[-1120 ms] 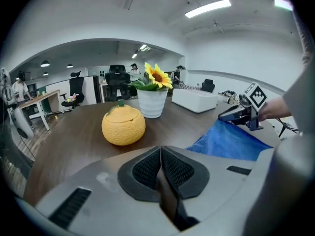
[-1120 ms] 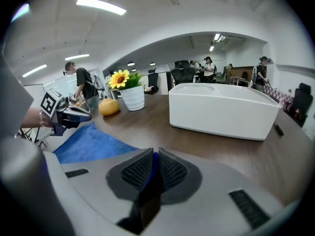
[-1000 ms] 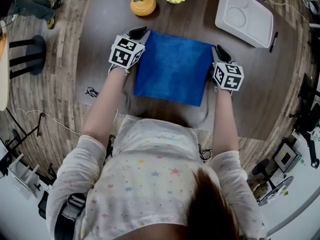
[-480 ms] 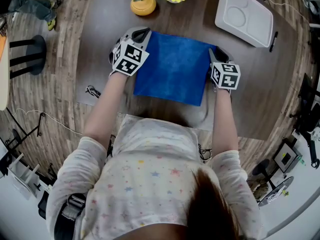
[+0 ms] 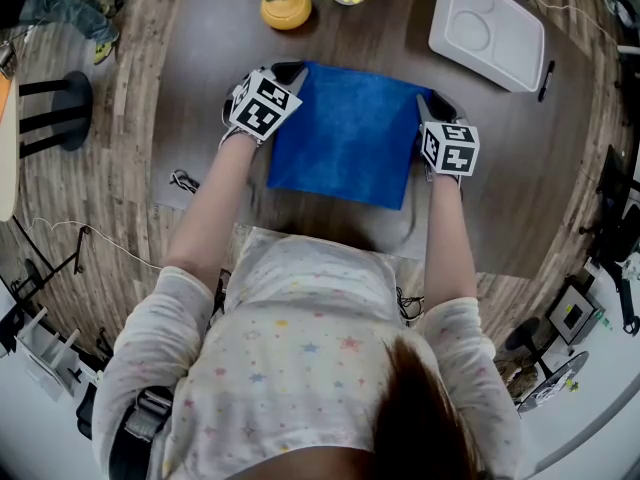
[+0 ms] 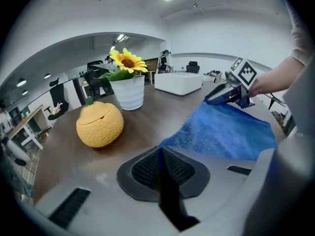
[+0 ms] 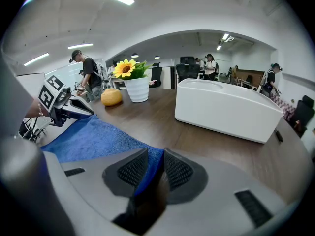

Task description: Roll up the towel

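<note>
Since the left gripper [image 5: 283,69] has edged in & rolled slightly, its tips meet the far-left corner of the blue towel [image 5: 345,133]. Its jaws, just eased open a hair, look all but together, no cloth between. The towel lies flat, unrolled, on the tabletop [image 5: 200,28]. At right, the right gripper [image 5: 437,101] has its jaws clamped on the far-right corner. Rolling prob. waits on a left grip.

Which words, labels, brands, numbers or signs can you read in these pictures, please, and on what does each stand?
No legible text in any view.
Left cube with square markers: black-and-white patterns only, no letters.
Right cube with square markers: the same.
Blue terry towel, white plastic tray, orange fruit-shaped jar, white flower pot: no print visible.
Background of the left and right gripper views: too small and blurred to read.
</note>
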A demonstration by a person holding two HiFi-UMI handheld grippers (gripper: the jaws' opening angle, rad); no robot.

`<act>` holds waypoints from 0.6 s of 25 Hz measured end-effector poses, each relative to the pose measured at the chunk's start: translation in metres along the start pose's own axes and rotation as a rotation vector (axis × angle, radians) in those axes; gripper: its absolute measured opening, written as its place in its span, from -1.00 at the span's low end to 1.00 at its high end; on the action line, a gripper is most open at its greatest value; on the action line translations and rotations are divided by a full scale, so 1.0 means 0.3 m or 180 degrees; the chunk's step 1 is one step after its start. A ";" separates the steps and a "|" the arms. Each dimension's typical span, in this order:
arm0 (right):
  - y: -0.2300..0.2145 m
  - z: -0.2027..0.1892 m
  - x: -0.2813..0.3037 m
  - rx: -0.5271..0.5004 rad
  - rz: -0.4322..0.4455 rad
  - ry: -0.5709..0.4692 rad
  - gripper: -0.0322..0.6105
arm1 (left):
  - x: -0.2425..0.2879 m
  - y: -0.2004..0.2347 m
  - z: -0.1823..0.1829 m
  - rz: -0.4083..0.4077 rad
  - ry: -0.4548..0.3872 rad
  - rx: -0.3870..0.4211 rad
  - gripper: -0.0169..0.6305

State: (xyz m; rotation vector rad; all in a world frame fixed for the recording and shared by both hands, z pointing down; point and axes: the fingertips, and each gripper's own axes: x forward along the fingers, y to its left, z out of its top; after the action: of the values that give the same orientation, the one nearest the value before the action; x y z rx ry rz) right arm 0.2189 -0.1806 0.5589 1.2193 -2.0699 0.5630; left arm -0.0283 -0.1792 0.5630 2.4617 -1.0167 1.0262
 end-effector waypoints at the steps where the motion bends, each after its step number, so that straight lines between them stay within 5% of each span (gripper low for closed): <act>1: 0.001 0.000 0.000 -0.0002 -0.0001 -0.0001 -0.58 | -0.001 -0.008 0.000 -0.0007 0.0005 0.0066 -0.88; 8: 0.000 0.001 -0.002 -0.0017 -0.0004 -0.0010 -0.59 | -0.079 0.035 0.054 0.0290 -0.0224 0.0178 -0.91; 12: 0.002 -0.001 -0.001 -0.0017 -0.0002 -0.0007 -0.59 | -0.046 0.031 0.041 0.0025 -0.0184 -0.0038 -0.84; 15: 0.003 0.001 0.001 -0.0020 0.0001 -0.0011 -0.59 | -0.015 0.008 0.026 -0.0189 -0.0136 -0.0243 -0.52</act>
State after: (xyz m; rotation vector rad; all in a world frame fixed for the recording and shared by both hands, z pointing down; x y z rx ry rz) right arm 0.2180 -0.1807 0.5589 1.2172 -2.0732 0.5543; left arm -0.0284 -0.1825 0.5542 2.4462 -0.9709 0.9032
